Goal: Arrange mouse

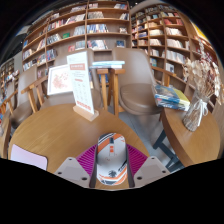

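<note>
My fingers (111, 168) clench a white and orange mouse (111, 158) between their pink pads, above a round wooden desk (60, 130); bookshelves (85, 25) stand beyond.

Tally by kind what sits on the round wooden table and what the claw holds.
Mouse, gripped between the claw fingers: 1
Upright sign stands on the table: 2
White sheet near the table's edge: 1
Total: 4

Warm, even indoor light; heavy fisheye bending toward edges; mildly soft.
</note>
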Demonstrator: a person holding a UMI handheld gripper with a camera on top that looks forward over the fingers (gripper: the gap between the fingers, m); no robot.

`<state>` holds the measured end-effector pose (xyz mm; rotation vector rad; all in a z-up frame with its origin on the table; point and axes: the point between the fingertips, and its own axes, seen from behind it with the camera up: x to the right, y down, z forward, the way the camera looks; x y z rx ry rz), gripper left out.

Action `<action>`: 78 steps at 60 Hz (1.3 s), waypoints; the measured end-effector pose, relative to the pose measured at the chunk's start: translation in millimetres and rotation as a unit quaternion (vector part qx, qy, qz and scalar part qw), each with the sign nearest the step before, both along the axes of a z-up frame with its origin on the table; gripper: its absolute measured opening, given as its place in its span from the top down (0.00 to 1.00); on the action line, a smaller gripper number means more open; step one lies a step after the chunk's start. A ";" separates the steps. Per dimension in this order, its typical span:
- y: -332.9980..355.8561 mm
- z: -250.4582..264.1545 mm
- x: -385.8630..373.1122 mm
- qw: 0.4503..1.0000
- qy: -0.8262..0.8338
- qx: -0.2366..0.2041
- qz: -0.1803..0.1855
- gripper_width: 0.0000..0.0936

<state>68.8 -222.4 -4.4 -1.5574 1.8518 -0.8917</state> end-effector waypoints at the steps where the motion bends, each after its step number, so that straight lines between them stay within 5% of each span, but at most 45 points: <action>1: 1.2 4.1 -1.9 1.000 -0.002 0.001 -0.001 0.54; 21: 149.6 101.2 -50.3 0.994 -0.053 0.034 0.088 0.55; 28: 232.4 86.0 -69.3 0.990 -0.030 0.065 0.118 0.55; 39: 304.9 33.3 -94.4 0.988 0.011 0.053 0.142 0.56; 52: 318.1 -3.8 -105.8 0.992 0.026 0.021 0.121 0.54; 60: 321.2 -4.3 -105.4 0.992 0.020 0.033 0.119 0.42; 65: 317.5 1.8 -109.1 0.993 0.018 0.036 0.111 0.09; 78: 303.4 59.7 -151.1 0.993 -0.017 0.003 0.113 0.09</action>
